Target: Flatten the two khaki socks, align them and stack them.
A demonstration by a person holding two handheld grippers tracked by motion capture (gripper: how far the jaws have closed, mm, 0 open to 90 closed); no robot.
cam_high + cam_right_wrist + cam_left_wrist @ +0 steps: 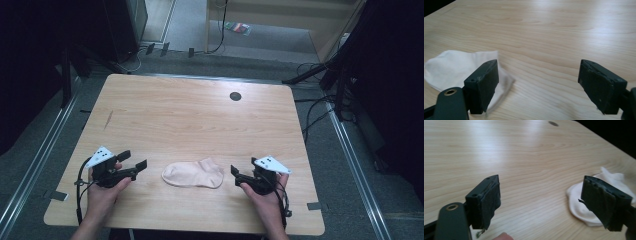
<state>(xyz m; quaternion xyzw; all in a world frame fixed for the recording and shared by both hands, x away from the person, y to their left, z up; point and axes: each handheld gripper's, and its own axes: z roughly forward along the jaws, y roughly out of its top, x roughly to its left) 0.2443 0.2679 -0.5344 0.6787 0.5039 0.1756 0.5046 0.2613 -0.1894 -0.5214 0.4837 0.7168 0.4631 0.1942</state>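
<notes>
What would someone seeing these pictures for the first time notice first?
A pale pink sock lies flat near the front edge of the wooden table. The left gripper and right gripper flank it, one on each side, both open and holding nothing, with the sock lying apart from both.

Both grippers black: left gripper [136, 161], right gripper [242, 168]. Each has a white three-cornered plate on top with small dark dots and a black cable trailing back along the forearm. Jaws are blocky, with worn, frayed dark pads; brass-ringed screw hole at each jaw base. Forearms bare, no sleeves.
</notes>
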